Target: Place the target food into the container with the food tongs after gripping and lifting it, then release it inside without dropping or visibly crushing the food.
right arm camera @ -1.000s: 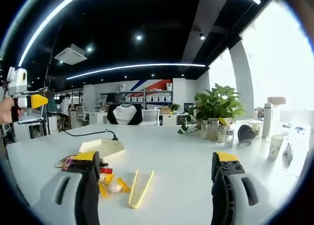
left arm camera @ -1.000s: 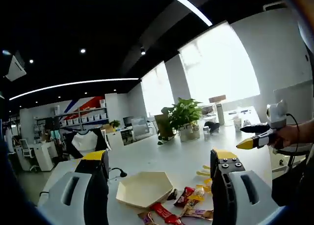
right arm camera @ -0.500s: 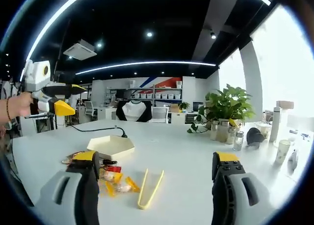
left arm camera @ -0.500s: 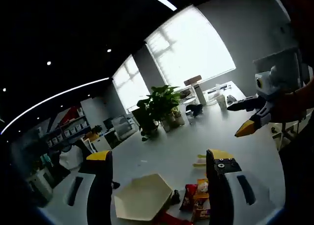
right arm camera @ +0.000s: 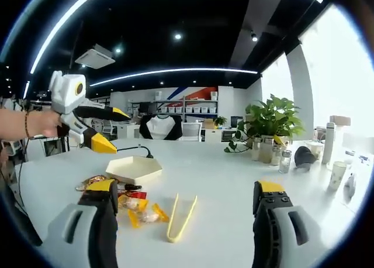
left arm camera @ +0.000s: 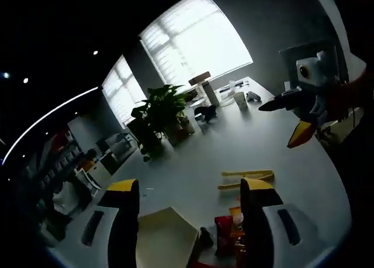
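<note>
Yellow food tongs point(right arm camera: 182, 218) lie flat on the white table point(right arm camera: 222, 186), right of a heap of wrapped snacks point(right arm camera: 137, 209). Behind the snacks sits a cream hexagonal tray point(right arm camera: 137, 169), with nothing in it. My right gripper point(right arm camera: 187, 187) is open, above the table, short of the tongs. A hand holds my left gripper point(right arm camera: 115, 130) open in the air, above and left of the tray. In the left gripper view, my left gripper point(left arm camera: 188, 185) frames the tray point(left arm camera: 166, 239), snacks point(left arm camera: 225, 236) and tongs point(left arm camera: 245, 179); the right gripper point(left arm camera: 281, 123) hangs open at the right.
A potted plant point(right arm camera: 269, 119), small bottles point(right arm camera: 264, 150) and a paper cup point(right arm camera: 336, 174) stand along the table's far right side. A black cable point(right arm camera: 131, 150) runs behind the tray. Office desks and chairs lie beyond.
The left gripper has swung in towards the tray and its view has rolled and tipped down. The right gripper has edged closer to the tongs. Both stay open; nothing on the table moved.
</note>
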`<action>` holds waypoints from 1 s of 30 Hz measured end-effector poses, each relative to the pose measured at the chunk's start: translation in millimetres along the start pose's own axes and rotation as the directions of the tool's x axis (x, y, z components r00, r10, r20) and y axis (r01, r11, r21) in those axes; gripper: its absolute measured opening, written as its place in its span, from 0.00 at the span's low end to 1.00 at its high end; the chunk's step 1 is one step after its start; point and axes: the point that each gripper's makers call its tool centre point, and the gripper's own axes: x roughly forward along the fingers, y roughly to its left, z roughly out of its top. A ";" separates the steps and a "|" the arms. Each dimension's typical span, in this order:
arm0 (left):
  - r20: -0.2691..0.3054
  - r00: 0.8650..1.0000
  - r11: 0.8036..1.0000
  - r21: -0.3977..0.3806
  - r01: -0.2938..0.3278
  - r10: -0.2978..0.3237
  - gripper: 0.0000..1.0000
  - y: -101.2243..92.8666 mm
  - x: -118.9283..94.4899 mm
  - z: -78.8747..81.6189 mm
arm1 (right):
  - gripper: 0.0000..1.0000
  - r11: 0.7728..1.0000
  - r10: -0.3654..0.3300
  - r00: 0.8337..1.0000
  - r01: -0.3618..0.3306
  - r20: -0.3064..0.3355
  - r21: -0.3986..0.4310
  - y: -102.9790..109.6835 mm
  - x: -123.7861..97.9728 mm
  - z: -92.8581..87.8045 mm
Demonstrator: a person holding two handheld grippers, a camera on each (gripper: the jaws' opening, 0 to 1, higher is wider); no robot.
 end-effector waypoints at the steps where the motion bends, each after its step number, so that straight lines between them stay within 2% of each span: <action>1: -0.010 1.000 1.000 -0.001 0.010 -0.010 0.74 -1.5 4.2 -2.2 | 0.98 1.000 0.001 1.000 -0.001 -0.001 0.001 0.2 0.1 -0.4; 6: -0.067 0.995 0.996 0.026 0.080 -0.078 0.73 -10.1 28.1 -15.6 | 0.98 1.000 0.004 1.000 -0.004 -0.006 0.003 1.4 -0.1 -2.0; 13: -0.092 0.983 0.984 0.067 0.166 -0.160 0.67 -19.4 54.6 -24.2 | 0.96 1.000 0.020 1.000 -0.020 -0.012 0.008 4.0 -0.2 -5.5; 14: -0.114 0.978 0.981 0.068 0.182 -0.173 0.67 -21.3 58.1 -29.5 | 0.96 1.000 0.021 1.000 -0.021 -0.015 0.006 4.7 0.5 -6.6; 17: -0.126 0.973 0.976 0.072 0.205 -0.195 0.66 -25.2 66.1 -33.8 | 0.96 1.000 0.028 0.999 -0.028 -0.024 0.007 6.7 2.8 -8.7; 20: -0.168 0.960 0.962 0.119 0.246 -0.224 0.66 -28.7 76.5 -41.9 | 0.96 0.999 0.034 0.999 -0.033 -0.023 0.008 8.3 3.5 -8.7; 22: -0.178 0.952 0.947 0.161 0.278 -0.249 0.66 -30.2 84.4 -44.9 | 0.96 0.999 0.035 0.999 -0.035 -0.025 0.007 8.7 3.8 -9.6; 23: -0.214 0.943 0.931 0.208 0.300 -0.256 0.65 -28.9 88.8 -51.3 | 0.96 0.999 0.037 0.999 -0.036 -0.028 0.009 8.7 4.1 -10.6; 24: -0.225 0.940 0.927 0.214 0.306 -0.258 0.65 -28.8 90.2 -53.3 | 0.96 0.999 0.037 0.999 -0.037 -0.030 0.011 8.3 4.4 -12.0; 27: -0.254 0.917 0.898 0.240 0.369 -0.309 0.63 -35.6 101.1 -58.7 | 0.96 0.999 0.036 0.999 -0.036 -0.034 0.012 8.0 4.1 -13.5; 30: -0.264 0.905 0.877 0.265 0.401 -0.334 0.58 -37.2 111.4 -59.6 | 0.96 0.999 0.037 0.999 -0.037 -0.038 0.010 7.6 3.4 -14.4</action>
